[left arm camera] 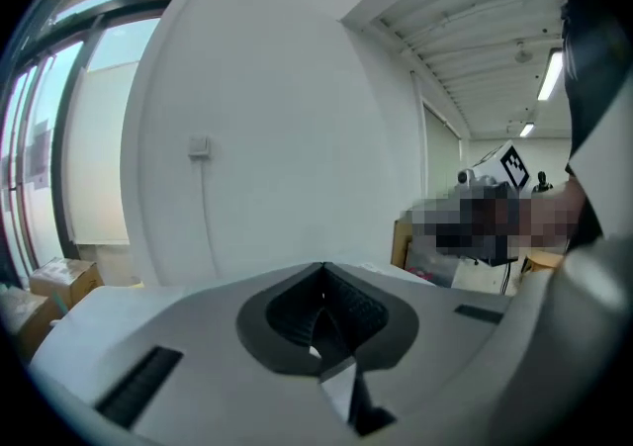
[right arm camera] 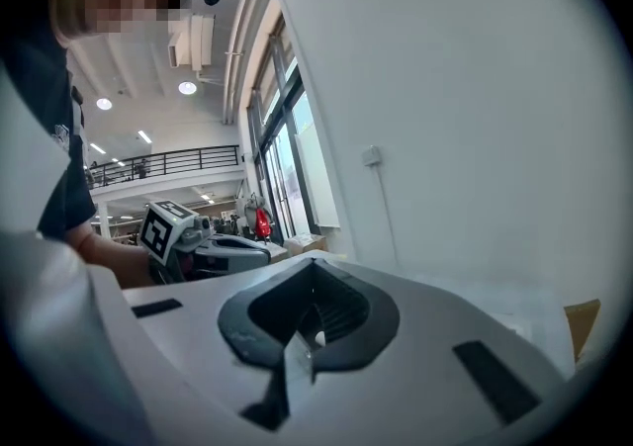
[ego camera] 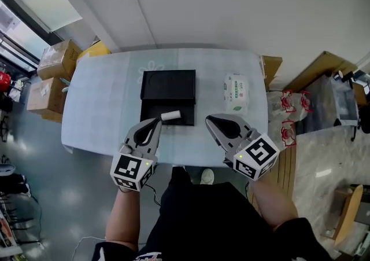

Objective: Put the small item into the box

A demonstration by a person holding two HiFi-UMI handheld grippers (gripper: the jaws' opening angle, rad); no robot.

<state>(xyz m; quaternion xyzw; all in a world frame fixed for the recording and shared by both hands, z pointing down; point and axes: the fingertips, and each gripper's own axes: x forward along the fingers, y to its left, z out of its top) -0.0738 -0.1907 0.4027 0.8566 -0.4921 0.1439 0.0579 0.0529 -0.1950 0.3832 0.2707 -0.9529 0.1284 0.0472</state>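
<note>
Two grippers, each closed tight on nothing.
Left gripper [ego camera: 158, 121] tip just beside small white roll [ego camera: 170, 116] lying on black box's [ego camera: 168, 85] near half; right gripper [ego camera: 208, 119] well apart from it.

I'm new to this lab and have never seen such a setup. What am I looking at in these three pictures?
There is no robot here: a person holds a hand-held gripper in each hand. The head view looks down from a camera on the person's head. The other two views come from cameras riding on each gripper, looking along its jaws. On the table lie a black box, a small white roll at the box's near edge, and a pack of wipes. The left gripper and right gripper both have their jaws together, and neither holds anything.
</note>
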